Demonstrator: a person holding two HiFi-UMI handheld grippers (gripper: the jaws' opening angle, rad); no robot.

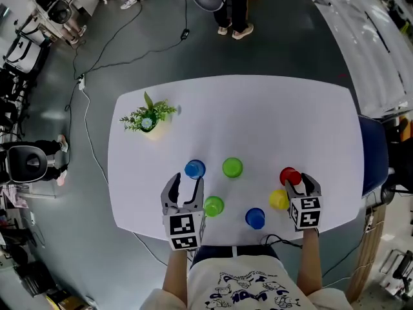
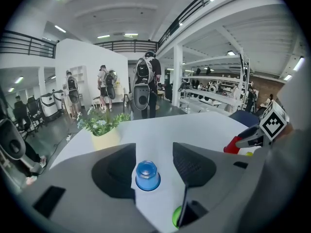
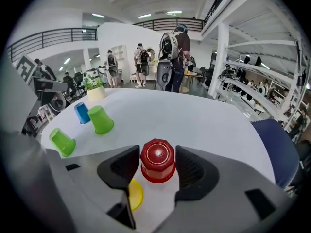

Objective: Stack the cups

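Head view first: upside-down cups (image 1: 232, 167) on a white table (image 1: 258, 115), both jaws open.
The left gripper (image 1: 186, 185) at 7 o'clock has a blue cup (image 1: 195, 168) at its tips; the right gripper (image 1: 302, 185) at 4 o'clock straddles a red cup (image 1: 290, 175), with a yellow cup (image 1: 279, 199) just beside it. Left gripper view: jaws apart, the blue cup standing between them, clear of both pads. Right gripper view: jaws apart around the red cup, pads very near its sides; a green cup (image 3: 100, 120) stands toward 10 o'clock.
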